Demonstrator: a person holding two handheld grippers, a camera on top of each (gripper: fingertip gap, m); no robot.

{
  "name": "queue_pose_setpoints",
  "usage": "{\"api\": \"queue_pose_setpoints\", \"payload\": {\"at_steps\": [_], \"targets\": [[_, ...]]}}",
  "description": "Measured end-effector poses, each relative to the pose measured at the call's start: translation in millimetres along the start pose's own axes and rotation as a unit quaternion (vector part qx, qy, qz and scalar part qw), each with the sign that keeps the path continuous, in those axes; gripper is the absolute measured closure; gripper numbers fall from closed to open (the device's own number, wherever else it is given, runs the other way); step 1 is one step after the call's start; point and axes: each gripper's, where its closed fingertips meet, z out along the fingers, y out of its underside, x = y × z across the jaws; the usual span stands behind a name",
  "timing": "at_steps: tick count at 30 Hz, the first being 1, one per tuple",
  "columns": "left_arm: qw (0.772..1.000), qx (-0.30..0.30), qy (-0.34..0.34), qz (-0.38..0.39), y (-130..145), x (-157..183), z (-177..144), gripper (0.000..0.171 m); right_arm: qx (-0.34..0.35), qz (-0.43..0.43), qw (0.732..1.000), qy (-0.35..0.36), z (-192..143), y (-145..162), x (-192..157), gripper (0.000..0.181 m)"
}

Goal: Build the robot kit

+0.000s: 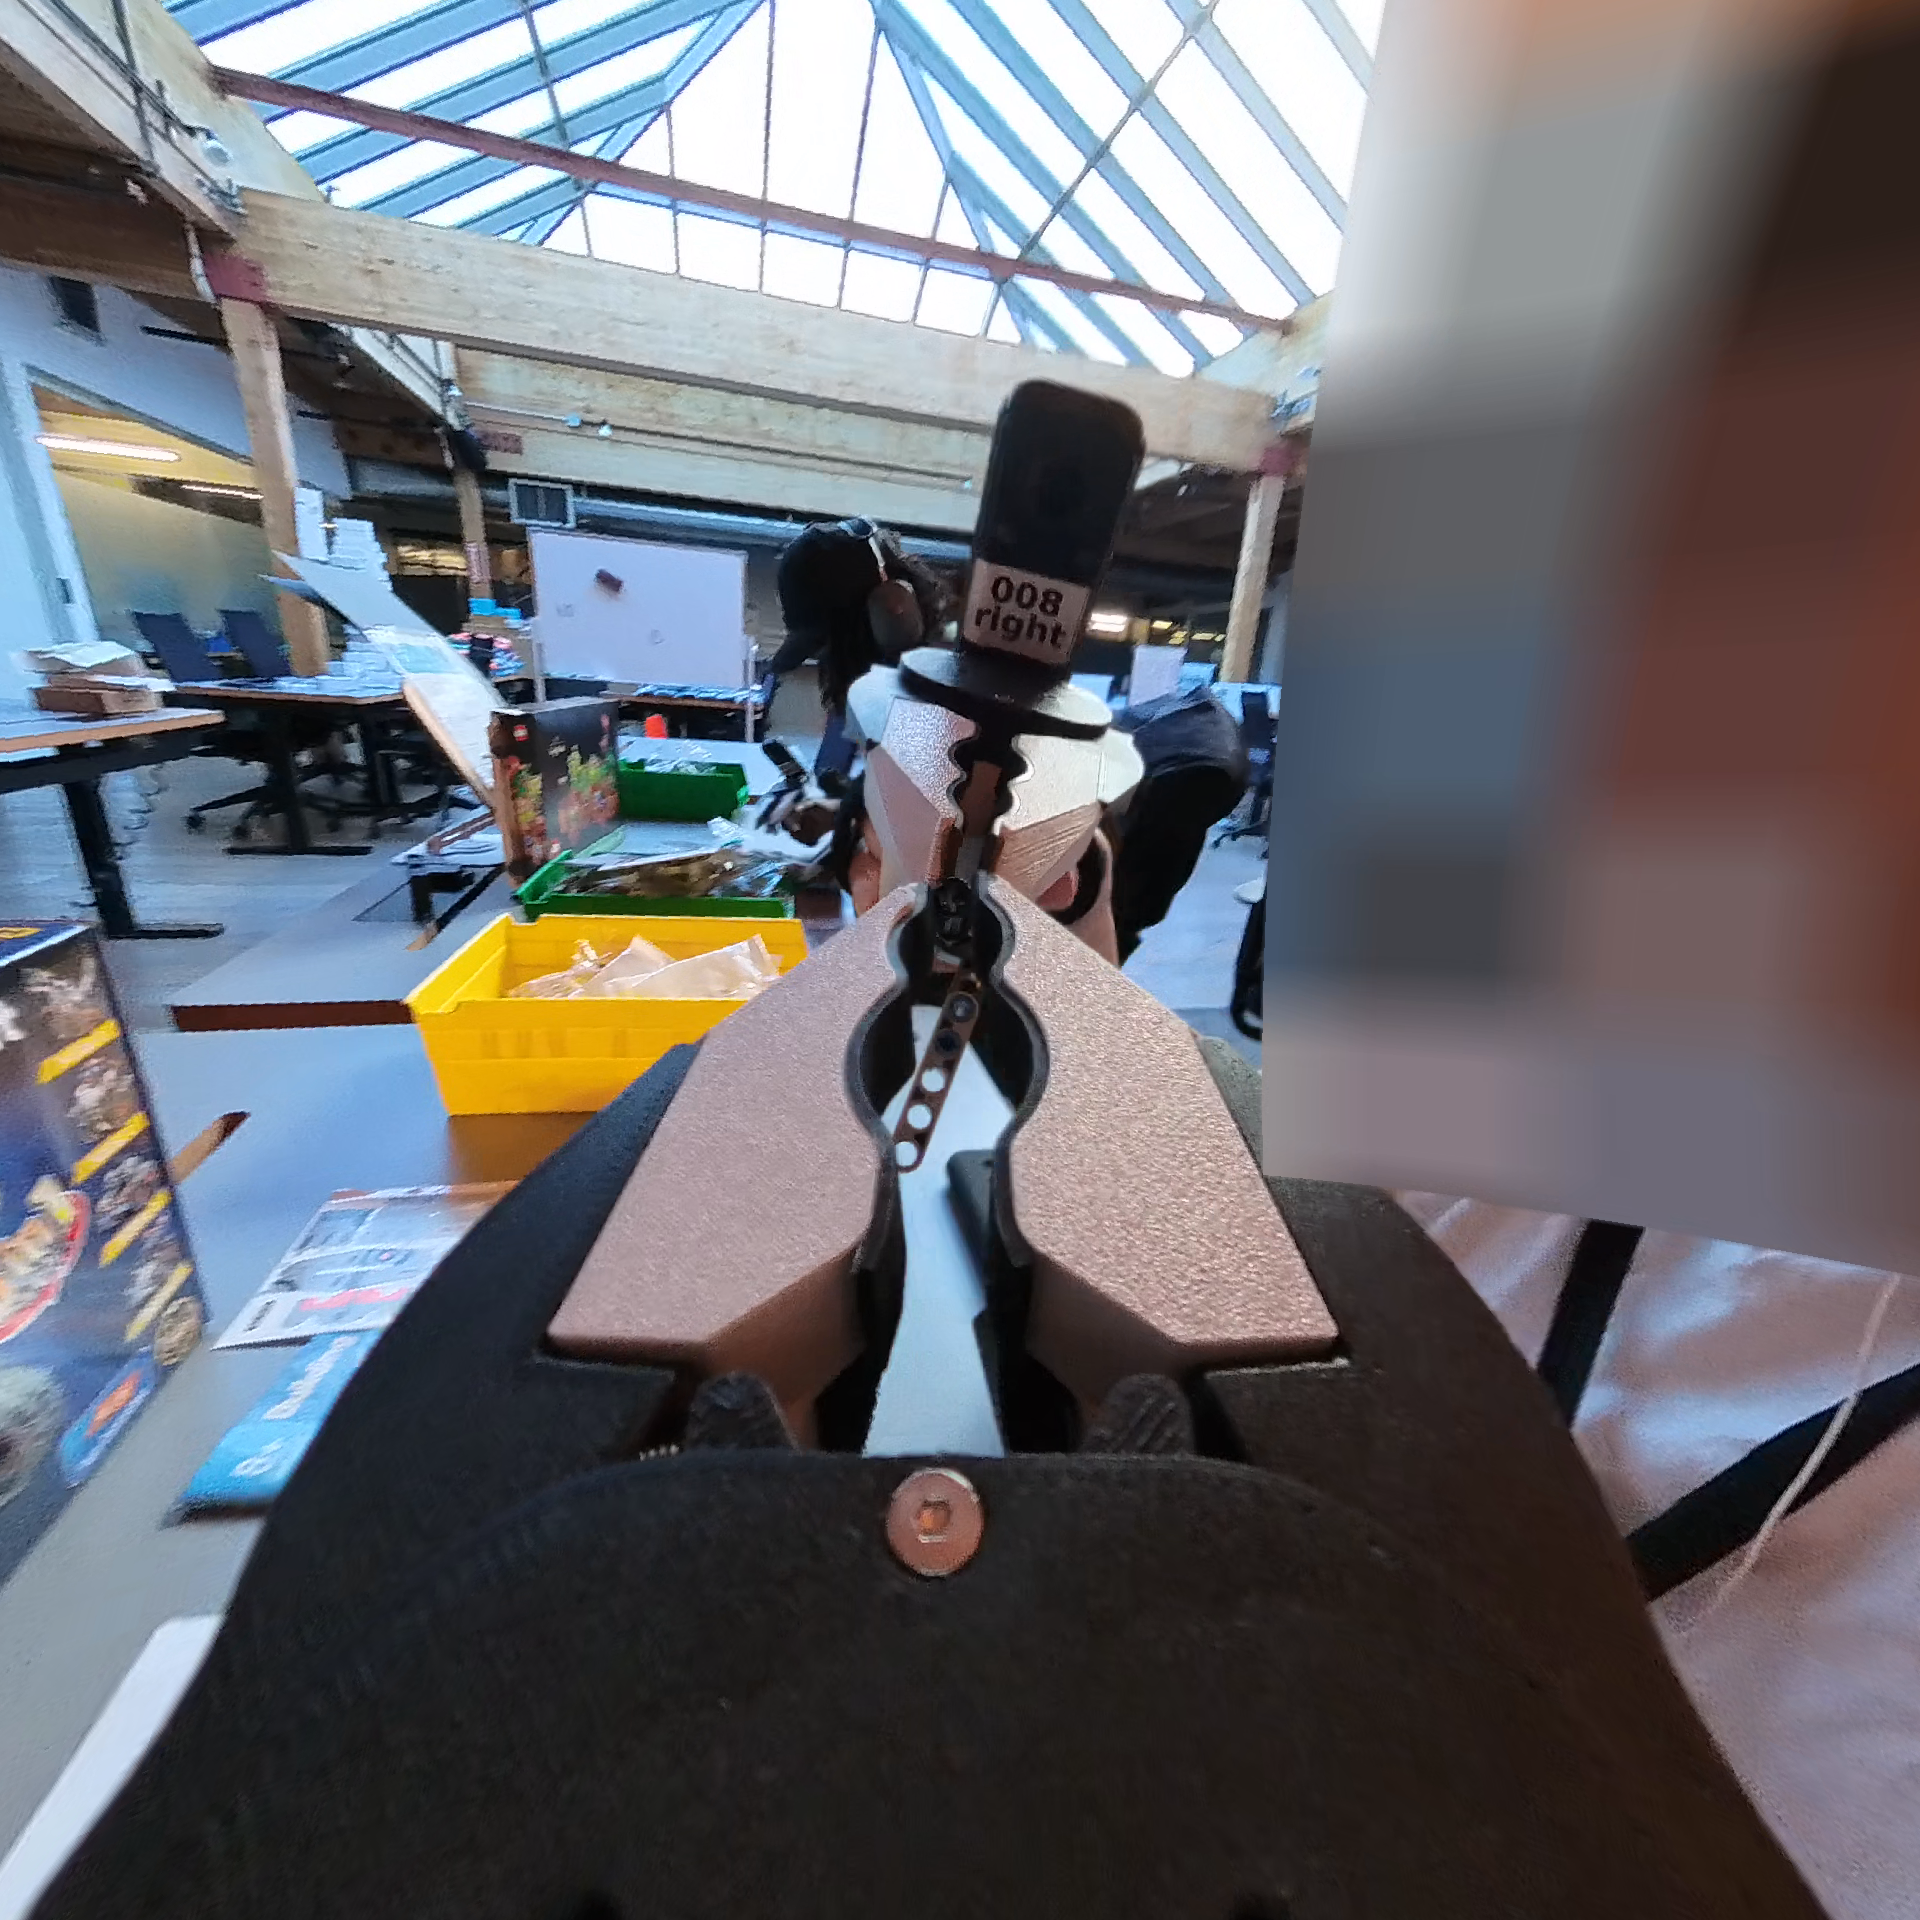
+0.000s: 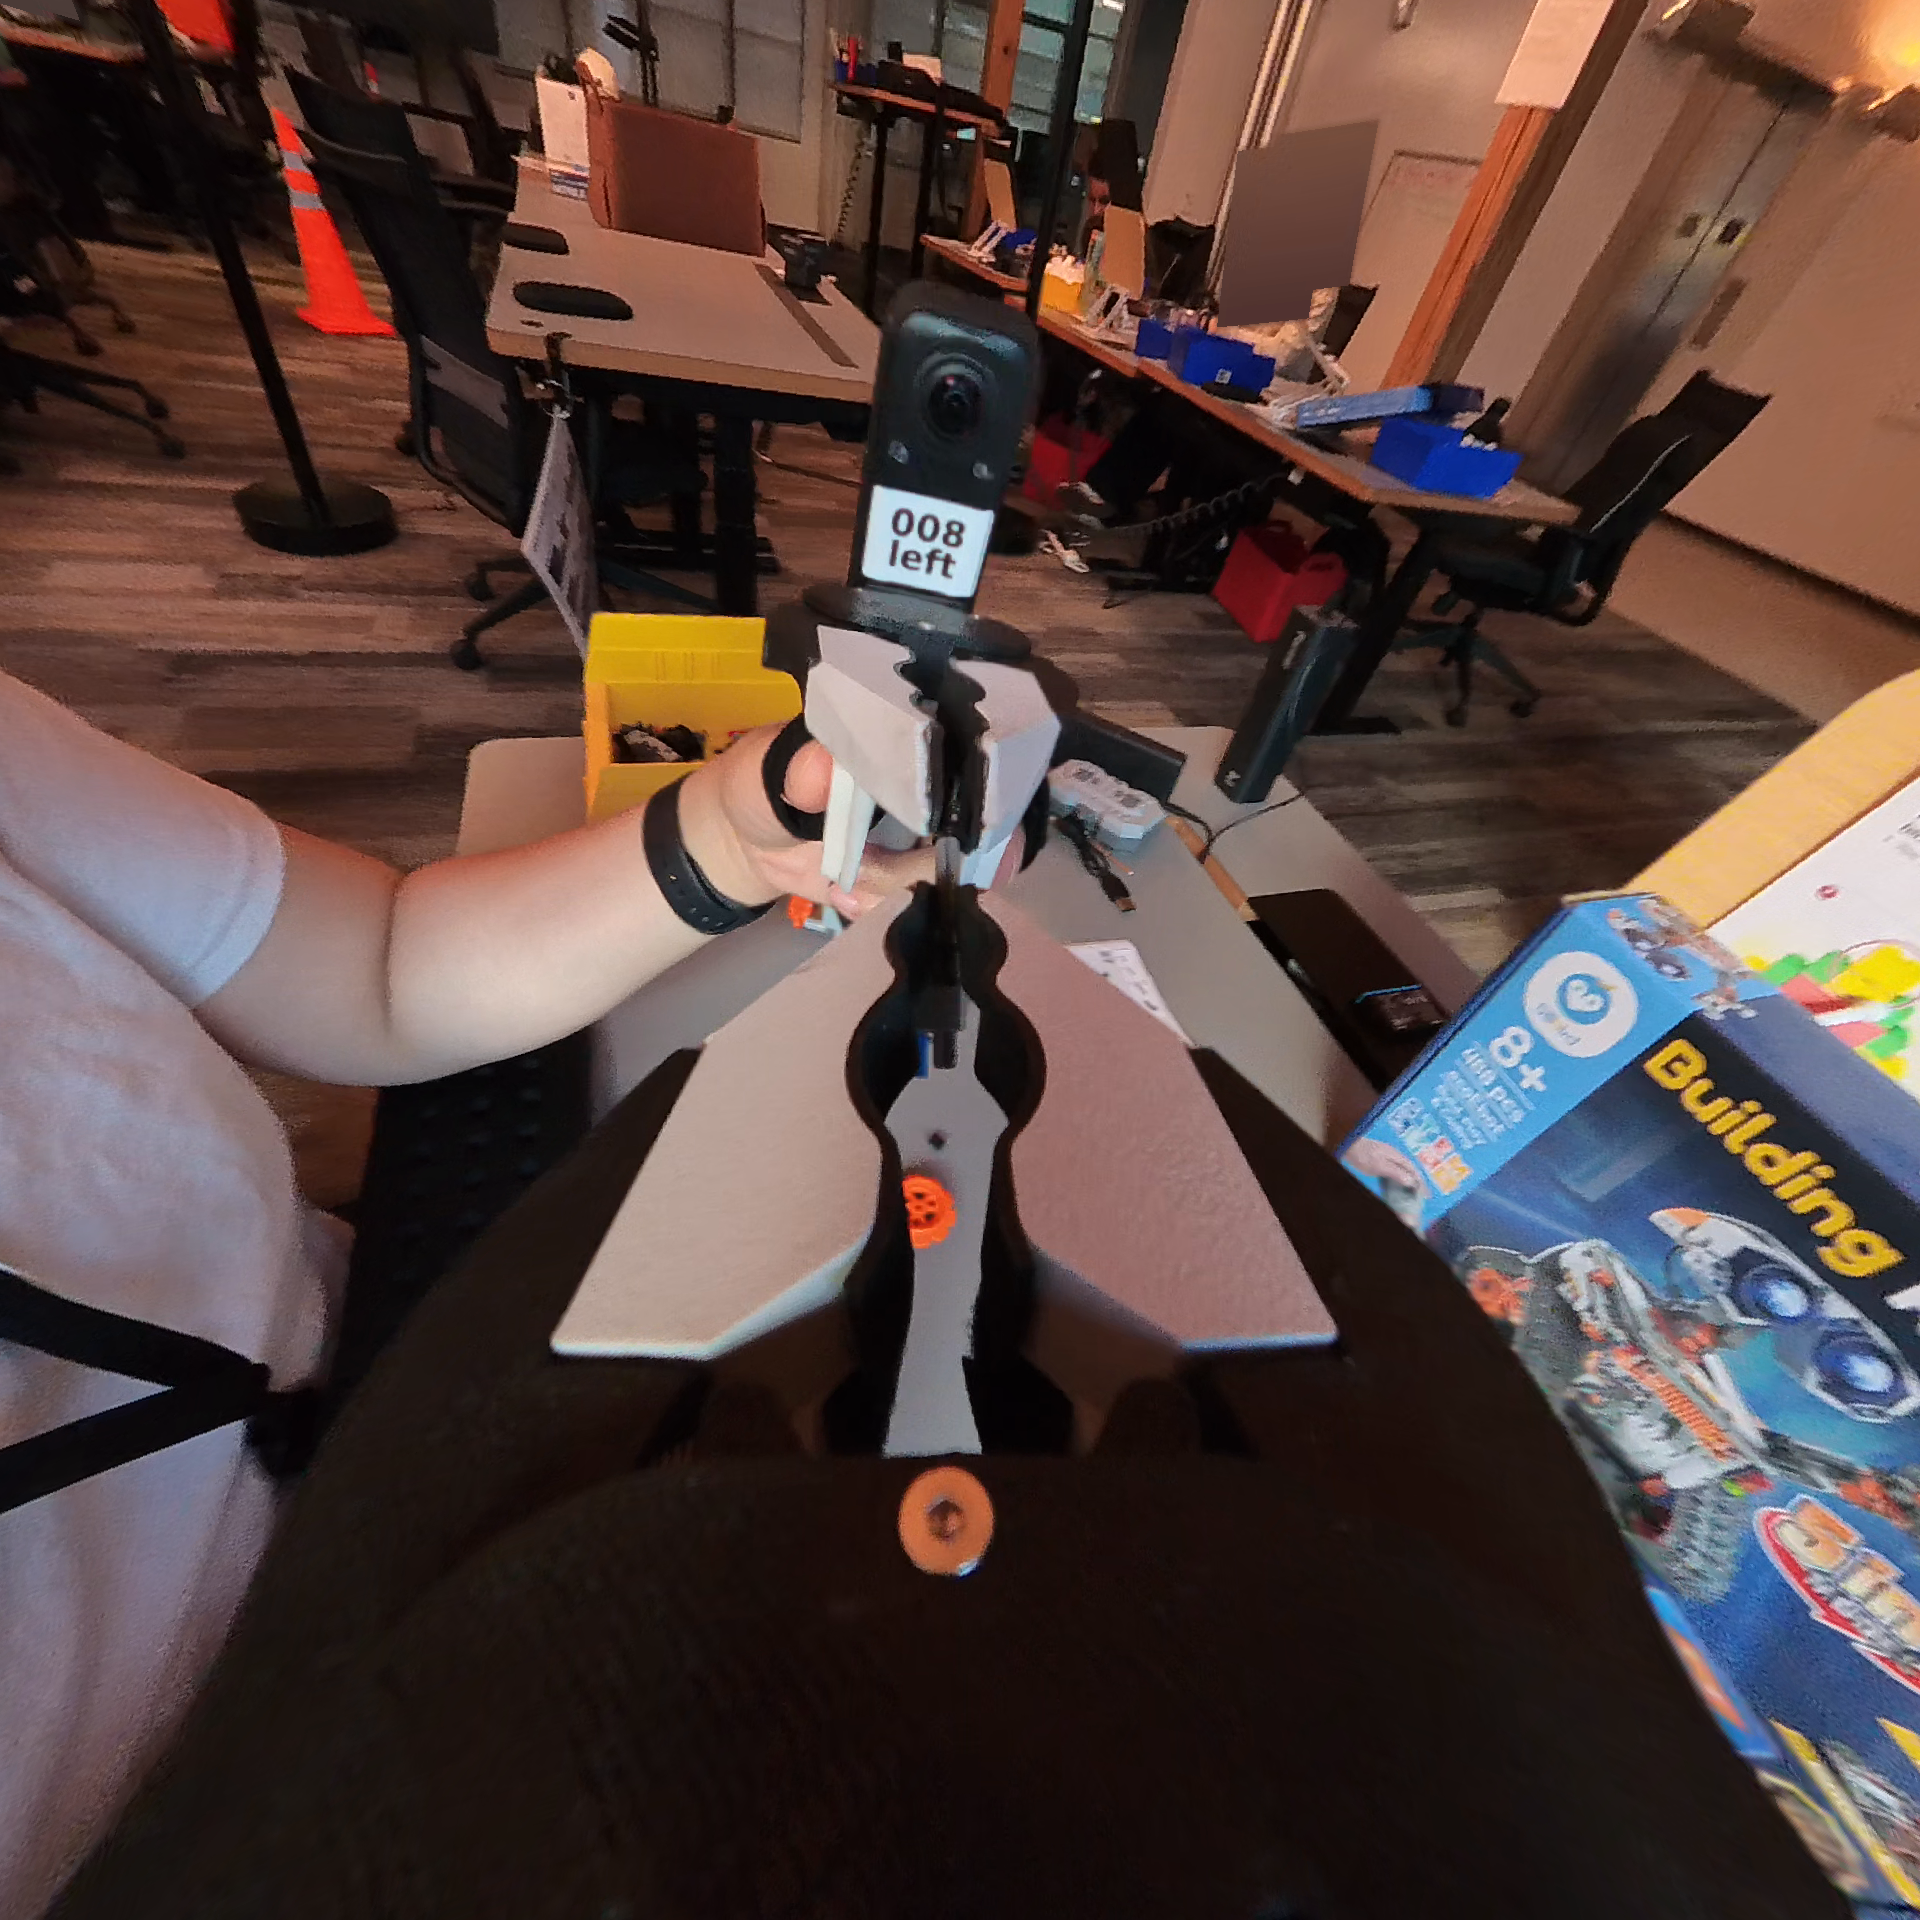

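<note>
Two hand-held grippers meet tip to tip over a table [image 1: 312, 1091], both clamped on a small grey beam [image 1: 928, 1086].

At far left stands a toy box [image 1: 73, 1195] with printed lettering; beside it lies a booklet [image 1: 343, 1268], then a yellow bin [image 1: 582, 997] of clear bags. In the middle, the left gripper [image 1: 951, 899] has its fingers shut on the top of the beam, which hangs down with a row of holes. The right gripper [image 1: 977, 831] faces it, also closed on the beam's top; its camera [image 1: 1055, 499] bears a white label. From the right wrist view, an orange gear [image 2: 922, 1210] shows through the finger gap; whether it rests on the table is unclear.
</note>
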Motion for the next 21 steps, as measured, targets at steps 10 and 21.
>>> {"api": "queue_pose_setpoints", "payload": {"at_steps": [10,21], "targets": [[0.992,-0.089,-0.046,0.070,22,-8,-7,0.167,-0.035,0.087,0.992,-0.080,12,27,3,0.179],[0.997,-0.064,-0.033,0.030,19,-12,-9,0.167,0.000,0.141,0.980,-0.140,15,25,4,0.179]]}}
